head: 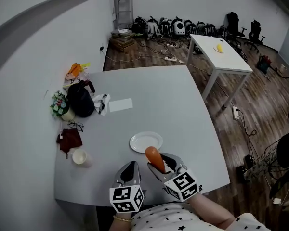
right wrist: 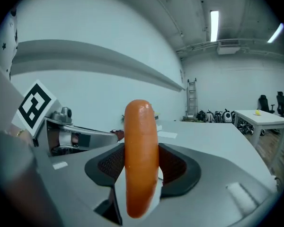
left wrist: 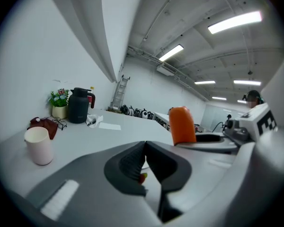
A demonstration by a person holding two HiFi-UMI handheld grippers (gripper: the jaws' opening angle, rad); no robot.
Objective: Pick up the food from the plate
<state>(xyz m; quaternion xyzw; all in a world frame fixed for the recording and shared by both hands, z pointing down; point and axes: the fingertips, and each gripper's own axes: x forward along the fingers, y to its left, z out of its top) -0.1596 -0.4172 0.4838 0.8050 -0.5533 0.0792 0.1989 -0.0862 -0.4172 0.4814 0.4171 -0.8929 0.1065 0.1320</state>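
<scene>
My right gripper (head: 160, 166) is shut on an orange sausage (head: 155, 159), which it holds a little above the table, just near of the plate. In the right gripper view the sausage (right wrist: 141, 162) stands upright between the two dark pads. The white plate (head: 146, 142) lies bare on the grey table (head: 149, 109). My left gripper (head: 130, 170) hovers beside the right one, its jaws closed together with nothing between them. From the left gripper view, the sausage (left wrist: 182, 125) and the right gripper show at the right.
Along the table's left side stand a white cup (head: 79, 157), a dark red cloth (head: 69, 139), glasses, a black kettle (head: 80, 99), a small flower pot (head: 61, 106) and a paper sheet (head: 120, 104). A white table (head: 221, 57) stands beyond on the wooden floor.
</scene>
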